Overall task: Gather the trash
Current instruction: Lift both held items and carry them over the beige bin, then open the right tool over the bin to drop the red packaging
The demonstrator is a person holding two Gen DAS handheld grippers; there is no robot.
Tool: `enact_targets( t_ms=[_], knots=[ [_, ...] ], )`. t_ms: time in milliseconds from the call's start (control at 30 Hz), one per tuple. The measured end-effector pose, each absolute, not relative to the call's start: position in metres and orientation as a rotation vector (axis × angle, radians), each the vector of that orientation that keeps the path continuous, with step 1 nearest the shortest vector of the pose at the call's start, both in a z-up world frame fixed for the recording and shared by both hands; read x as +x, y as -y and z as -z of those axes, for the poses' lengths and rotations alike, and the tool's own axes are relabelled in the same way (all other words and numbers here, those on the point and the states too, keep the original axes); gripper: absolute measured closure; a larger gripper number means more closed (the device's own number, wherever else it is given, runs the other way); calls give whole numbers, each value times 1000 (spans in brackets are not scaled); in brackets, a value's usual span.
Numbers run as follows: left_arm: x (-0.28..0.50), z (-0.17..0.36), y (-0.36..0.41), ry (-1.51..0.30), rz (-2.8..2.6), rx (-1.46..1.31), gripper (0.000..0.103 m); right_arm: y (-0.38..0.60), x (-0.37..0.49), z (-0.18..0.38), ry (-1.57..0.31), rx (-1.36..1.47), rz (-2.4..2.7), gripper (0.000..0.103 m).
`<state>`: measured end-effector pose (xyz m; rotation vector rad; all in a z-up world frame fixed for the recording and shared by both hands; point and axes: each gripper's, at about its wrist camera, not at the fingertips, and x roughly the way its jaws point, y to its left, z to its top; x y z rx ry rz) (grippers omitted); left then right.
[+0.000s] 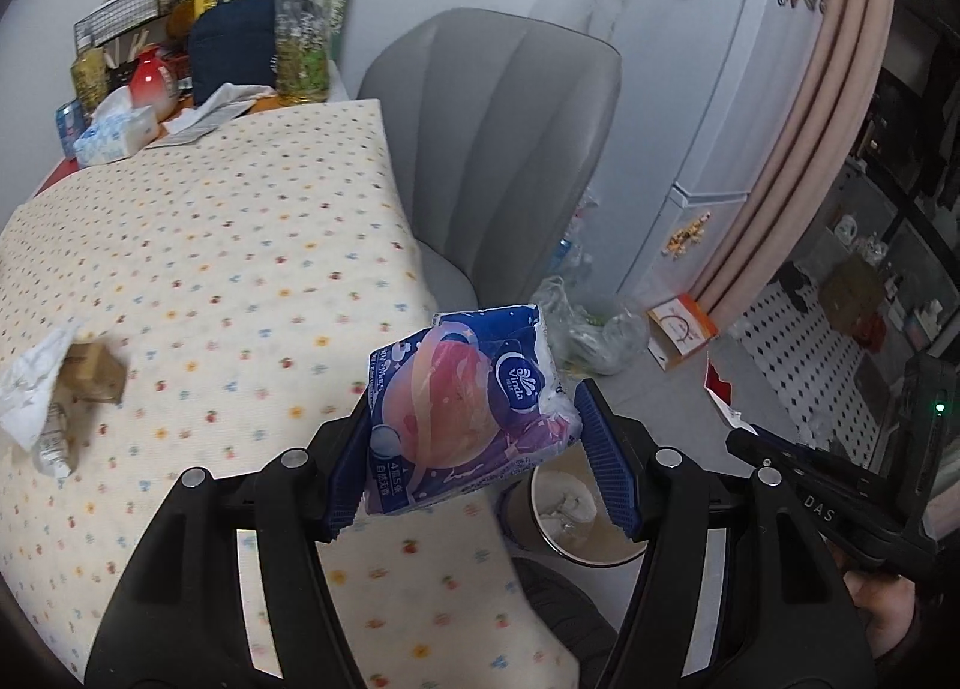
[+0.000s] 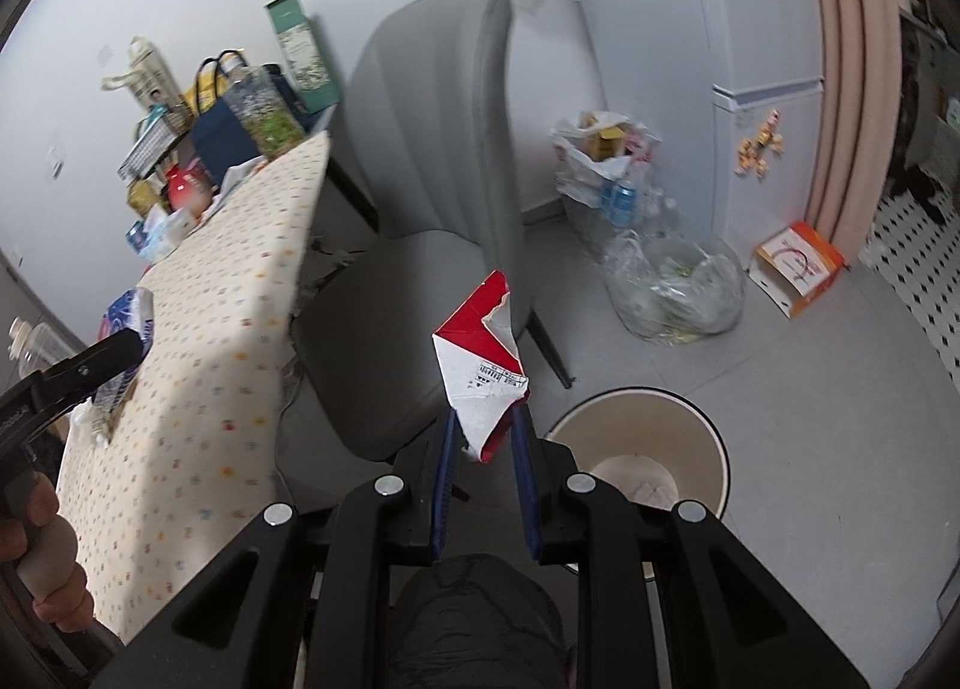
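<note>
Bin [image 2: 639, 449] sits on floor below right tool [image 2: 483, 437], which pinches torn carton [image 2: 480, 383]. Left tool [image 1: 474, 443] clamps tissue pack [image 1: 468, 407] wide, over desk [image 1: 210, 245] edge. You centre each over bin mouth before releasing.

Dim, perhaps motion-blurred, fisheye-warped edges.
</note>
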<state>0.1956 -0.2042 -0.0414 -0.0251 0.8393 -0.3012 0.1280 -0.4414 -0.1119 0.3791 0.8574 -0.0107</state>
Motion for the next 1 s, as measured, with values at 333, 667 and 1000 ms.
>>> enact_targets(
  t_ms=[333, 667, 1000],
  knots=[
    [207, 56, 243, -880, 341, 16, 39, 487, 138, 155, -900, 421, 136, 54],
    [211, 70, 291, -921, 405, 70, 39, 527, 111, 169, -896, 503, 183, 43],
    [215, 84, 363, -973, 527, 107, 36, 569, 78, 148, -814, 555, 256, 40]
  ],
)
